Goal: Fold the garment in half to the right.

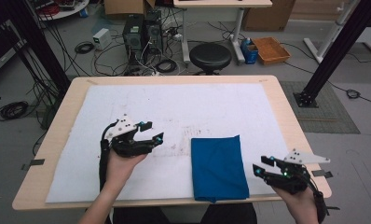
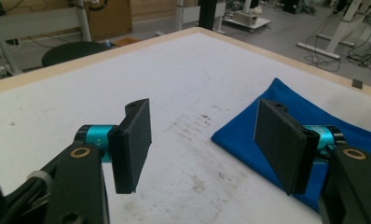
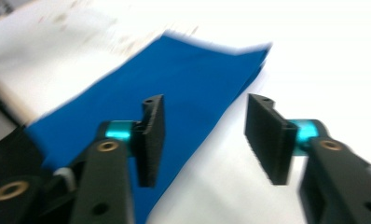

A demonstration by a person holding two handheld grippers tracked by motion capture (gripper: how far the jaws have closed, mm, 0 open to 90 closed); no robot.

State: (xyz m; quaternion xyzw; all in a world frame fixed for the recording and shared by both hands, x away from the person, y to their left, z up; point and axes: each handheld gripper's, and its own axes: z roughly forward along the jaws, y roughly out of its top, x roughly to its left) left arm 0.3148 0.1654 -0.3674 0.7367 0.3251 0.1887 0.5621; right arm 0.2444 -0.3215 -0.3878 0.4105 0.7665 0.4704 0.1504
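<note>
Lying folded flat at the lower middle of the worktop [image 1: 174,81], the blue cloth [image 1: 218,168] sits between your left tongs [image 1: 154,132] and right tongs [image 1: 263,166], both spread and empty, apparently because the folding looks finished.

The right gripper view is blurry all over, so the edges of the folded blue cloth [image 3: 174,79] look smeared and its folds cannot be made out. The cloth's near end is hidden there behind the black jaw, and its near left part runs off the picture. In the left gripper view the right-hand black jaw covers part of the same cloth, and the cloth is cut off at the right edge. In the high view the person's arms are cut off at the bottom edge. The small things in the orange plastic crate [image 1: 270,49] on the far floor are too tiny to tell.
</note>
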